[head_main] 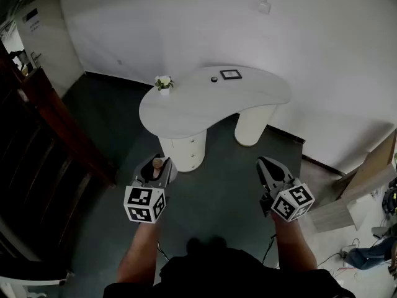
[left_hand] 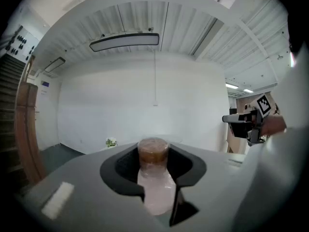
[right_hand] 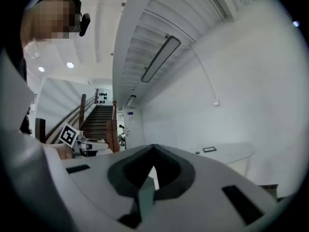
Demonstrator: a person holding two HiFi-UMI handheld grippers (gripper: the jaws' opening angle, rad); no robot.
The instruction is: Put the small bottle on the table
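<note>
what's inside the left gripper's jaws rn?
A small bottle, brown cap and pale pinkish body, clamped by the left gripper. Its lower end is covered by the gripper body, so the base can't be seen.

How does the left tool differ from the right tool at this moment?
The left tool grips a small bottle; the right tool holds nothing. The left tool's jaws stand apart on the bottle; the right tool's jaws are together. Both tools point toward the table.
</note>
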